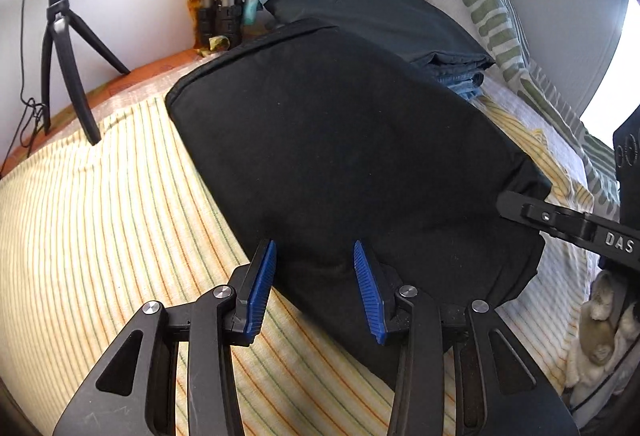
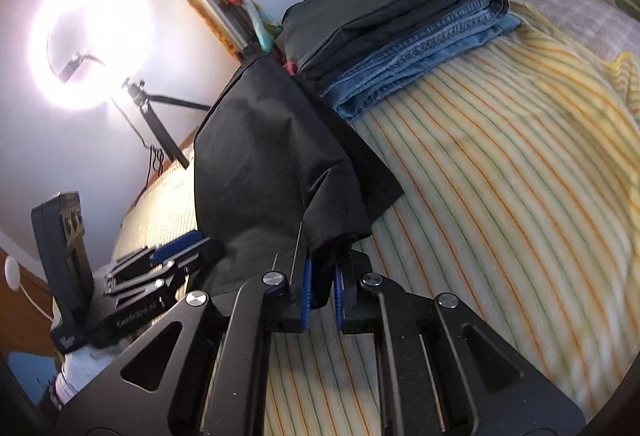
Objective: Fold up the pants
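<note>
Left wrist view shows the black cotton pants (image 1: 340,155) lying folded into a thick rectangle on the striped yellow bedsheet (image 1: 100,215), with the left gripper (image 1: 316,276) spread wide at their near edge, gripping nothing. The right gripper (image 2: 322,292) pinches a lifted corner of the cloth. Judging by this, folding is nearly finished; moving them onto the stack of folded dark and denim garments (image 2: 408,35) probably remains.

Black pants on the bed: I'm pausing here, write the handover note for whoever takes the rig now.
Left gripper: open, fingers on either side of the near edge of the black pants, not gripping.
Right gripper: shut on a corner of the pants, lifted off the sheet.
Done: pants already folded into a compact shape; folded stack behind.
Left: probably lay the corner down, flatten, move to stack.
</note>
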A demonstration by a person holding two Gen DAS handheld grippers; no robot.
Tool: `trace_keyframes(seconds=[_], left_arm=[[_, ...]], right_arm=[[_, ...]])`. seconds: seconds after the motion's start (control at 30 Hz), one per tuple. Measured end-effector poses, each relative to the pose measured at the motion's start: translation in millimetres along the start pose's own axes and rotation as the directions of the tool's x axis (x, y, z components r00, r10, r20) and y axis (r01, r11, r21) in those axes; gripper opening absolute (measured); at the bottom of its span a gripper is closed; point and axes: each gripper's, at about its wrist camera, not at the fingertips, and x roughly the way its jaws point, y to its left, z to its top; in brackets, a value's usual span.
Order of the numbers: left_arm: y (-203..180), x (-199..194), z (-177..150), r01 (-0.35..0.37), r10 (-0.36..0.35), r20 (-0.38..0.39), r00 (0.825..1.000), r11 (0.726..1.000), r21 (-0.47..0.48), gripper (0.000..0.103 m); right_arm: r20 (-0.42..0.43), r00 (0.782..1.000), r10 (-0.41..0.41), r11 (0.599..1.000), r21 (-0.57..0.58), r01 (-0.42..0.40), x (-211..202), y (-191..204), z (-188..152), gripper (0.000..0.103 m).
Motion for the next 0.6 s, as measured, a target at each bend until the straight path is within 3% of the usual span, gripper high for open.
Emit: trace_keyframes(seconds=[0.07,0.23,0.37,0.47,0.53,0.57,0.6], left_arm=[[-0.1,-6.3,0.0,0.006,-0.005,0.011,1.0,1.0,-0.011,0.039],[-7.2,-13.9,-1.1,-0.01,0.009,0.029,1.0,1.0,0.023,0.039],[-6.5,-18.9,0.3,0.001,-0.001,0.044,0.999,1.0,-0.003,0.039],[-14.8,-21.4,3.1,0.0,-0.002,0.062,0.998,0.999,0.039,0.039],[-20.7,-17.7,4.2,0.016,-0.019,0.054,0.998,0.998,0.063,0.039],[-23.4,-14.3,4.7,0.009,-0.013,0.049,0.999,0.997,0.075,0.039],[-25.0,-12.0,5.2,0.007,-0.01,0.046,0.999,0.997,0.082,0.039]], right_arm=[[-0.001,1.0,-0.016,1.0,-0.012,0.016,-10.9,1.2,-0.1,0.017],[-0.003,1.0,-0.016,0.994,-0.107,0.016,-29.2,1.5,19.8,0.018],[-0.054,0.998,0.03,0.99,-0.136,-0.037,-24.7,-4.9,49.1,0.018],[-0.105,0.99,0.094,0.982,-0.151,-0.109,-27.3,-7.5,55.7,0.018],[-0.126,0.988,0.094,0.976,-0.183,-0.116,-26.0,-3.7,55.0,0.018],[-0.13,0.988,0.081,0.971,-0.215,-0.108,-22.7,-0.1,55.2,0.022],[-0.132,0.99,0.049,0.968,-0.24,-0.08,-17.2,2.9,56.2,0.036]])
